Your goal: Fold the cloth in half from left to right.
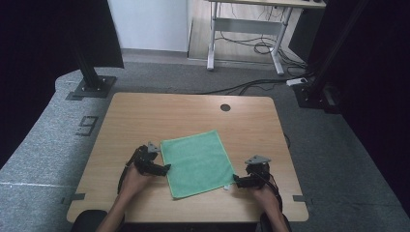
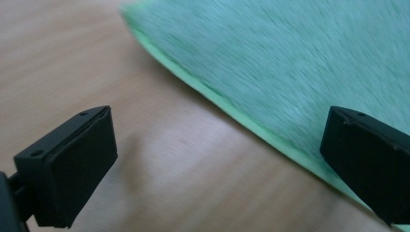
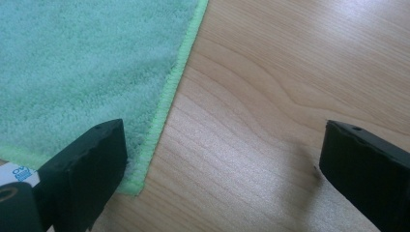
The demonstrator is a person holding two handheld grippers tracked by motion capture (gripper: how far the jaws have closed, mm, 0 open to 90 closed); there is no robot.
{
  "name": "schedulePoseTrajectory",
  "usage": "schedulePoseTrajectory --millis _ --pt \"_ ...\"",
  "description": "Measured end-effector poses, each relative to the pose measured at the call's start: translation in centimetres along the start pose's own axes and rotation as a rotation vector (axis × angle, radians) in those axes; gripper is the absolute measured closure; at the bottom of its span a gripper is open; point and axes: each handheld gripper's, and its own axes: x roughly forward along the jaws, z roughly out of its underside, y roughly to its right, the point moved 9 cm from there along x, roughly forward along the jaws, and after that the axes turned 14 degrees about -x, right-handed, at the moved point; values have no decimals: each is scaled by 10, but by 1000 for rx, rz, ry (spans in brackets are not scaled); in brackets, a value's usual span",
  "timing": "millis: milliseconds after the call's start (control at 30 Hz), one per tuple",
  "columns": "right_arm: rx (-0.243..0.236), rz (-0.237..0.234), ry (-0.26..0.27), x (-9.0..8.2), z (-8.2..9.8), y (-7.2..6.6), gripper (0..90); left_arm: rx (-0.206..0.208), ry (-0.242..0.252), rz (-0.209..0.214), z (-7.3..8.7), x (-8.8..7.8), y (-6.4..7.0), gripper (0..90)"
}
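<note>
Grey carpet surrounds a light wood table (image 1: 193, 108) at centre of the high view, w/ a desk frame (image 1: 246, 34) and loose cables (image 1: 261, 46) at the top, plus a black post base (image 1: 92, 87) at upper left. A green cloth (image 1: 197, 163) lies flat on the table's near half, a bit rotated, between both hands.

High view alone gives the full layout: left gripper (image 1: 162, 170) at the cloth's left edge, right gripper (image 1: 238, 180) at its lower right corner, forearms coming up from the bottom edge. A dark round hole (image 1: 225, 107) sits in the tabletop toward the far side.

Left gripper view: blurred; jaws spread wide, holding nothing. Cloth edge runs diagonally between them, right jaw over the fabric, left jaw over bare wood. Contact w/ the cloth: can't tell.

Right gripper view adds stitched hem detail and a white label (image 3: 17, 174) at lower left. Jaws wide apart, empty; left jaw over the cloth corner, right jaw over wood.
</note>
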Motion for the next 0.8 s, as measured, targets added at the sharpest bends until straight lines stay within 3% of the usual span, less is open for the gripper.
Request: schedulePoseTrajectory --millis 200,500,800 --pt "37 -26 18 1 2 1 31 -29 58 -28 -27 -4 -24 13" --pt "36 -27 30 1 3 1 29 -46 99 -52 -60 5 -38 98" --pt "33 -32 37 2 3 1 27 -63 74 -112 -62 29 -49 110"
